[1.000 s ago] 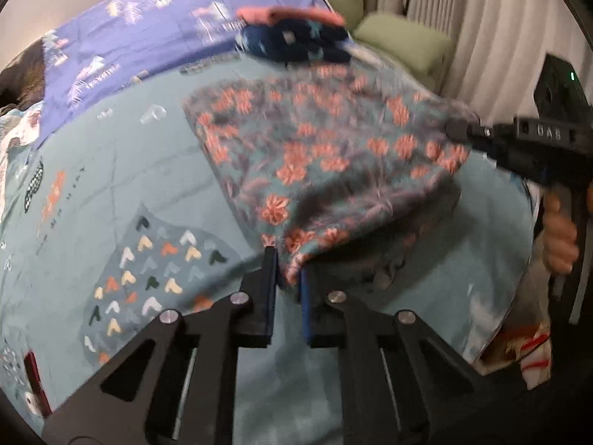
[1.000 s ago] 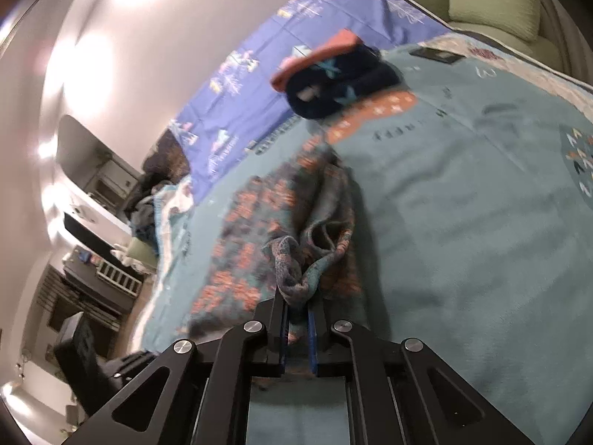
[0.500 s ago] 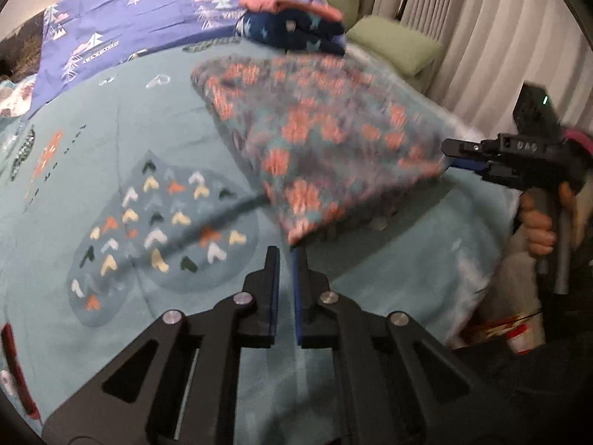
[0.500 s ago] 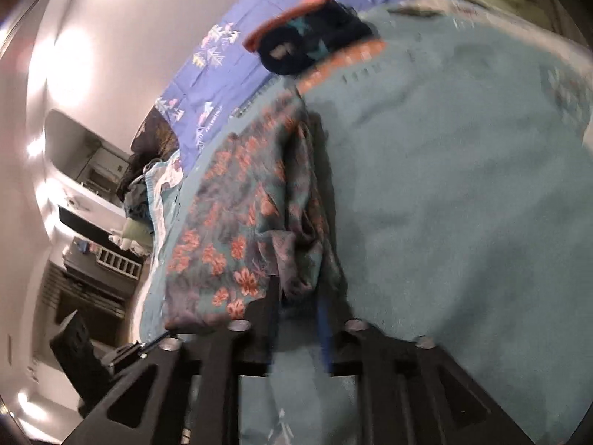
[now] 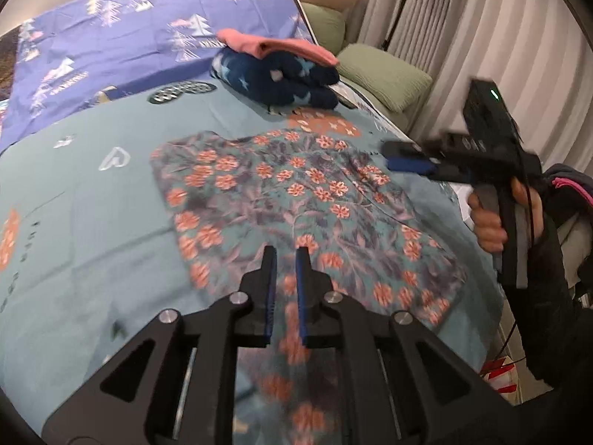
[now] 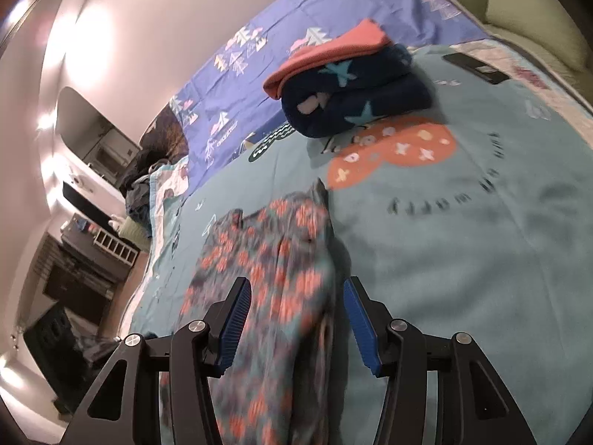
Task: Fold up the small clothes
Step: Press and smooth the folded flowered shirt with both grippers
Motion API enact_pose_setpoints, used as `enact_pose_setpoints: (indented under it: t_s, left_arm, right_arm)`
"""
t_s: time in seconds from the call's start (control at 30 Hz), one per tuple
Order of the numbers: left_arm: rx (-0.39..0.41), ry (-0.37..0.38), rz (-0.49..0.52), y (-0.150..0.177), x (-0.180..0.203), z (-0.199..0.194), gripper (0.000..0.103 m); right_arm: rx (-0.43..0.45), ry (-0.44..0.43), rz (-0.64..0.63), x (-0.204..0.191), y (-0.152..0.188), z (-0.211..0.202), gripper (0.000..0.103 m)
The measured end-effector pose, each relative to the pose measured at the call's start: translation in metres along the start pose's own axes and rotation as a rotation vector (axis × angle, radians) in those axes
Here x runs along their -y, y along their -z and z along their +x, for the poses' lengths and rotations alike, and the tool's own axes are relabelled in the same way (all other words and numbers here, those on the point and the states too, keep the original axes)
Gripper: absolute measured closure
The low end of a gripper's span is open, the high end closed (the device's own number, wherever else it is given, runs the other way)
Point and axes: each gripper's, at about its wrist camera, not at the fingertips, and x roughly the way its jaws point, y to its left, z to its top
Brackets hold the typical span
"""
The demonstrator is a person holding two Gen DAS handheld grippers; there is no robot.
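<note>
A small teal garment with orange flowers (image 5: 296, 200) lies spread flat on the teal bedspread (image 5: 92, 222). It also shows in the right wrist view (image 6: 267, 259), blurred. My left gripper (image 5: 286, 263) hovers over the garment's near part with a narrow gap between its fingers and nothing in it. My right gripper (image 6: 294, 319) is wide open above the garment's edge and empty. It also shows in the left wrist view (image 5: 404, 155), held by a hand at the garment's right side.
A stack of folded clothes, dark blue with stars under a coral piece (image 5: 278, 70), sits at the far side of the bed, also in the right wrist view (image 6: 348, 85). Green cushions (image 5: 385, 74) and curtains stand at the right. A purple sheet (image 5: 111, 37) lies behind.
Both grippers held the garment up by its corners, swung it out, and have now let it go. It lies flat on the bed. The right gripper has opened wide.
</note>
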Motion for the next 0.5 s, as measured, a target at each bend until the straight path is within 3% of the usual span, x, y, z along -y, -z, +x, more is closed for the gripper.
enact_pose_setpoints:
  t_s: [0.13, 0.23, 0.3, 0.5]
  left_arm:
    - [-0.069, -0.018, -0.014, 0.007, -0.010, 0.024, 0.085]
    - [-0.077, 0.022, -0.068, 0.013, -0.023, 0.030, 0.085]
    - [-0.068, 0.044, -0.093, 0.016, -0.028, 0.026, 0.085]
    - [-0.077, 0.024, -0.055, 0.015, -0.024, 0.027, 0.085]
  right_arm:
    - [-0.064, -0.034, 0.017, 0.013, -0.018, 0.029, 0.050]
    - [-0.101, -0.135, 0.019, 0.014, -0.020, 0.046, 0.050]
    - [-0.090, -0.219, 0.021, 0.012, -0.023, 0.049, 0.050]
    - [-0.009, -0.230, -0.053, -0.006, -0.050, 0.049, 0.050]
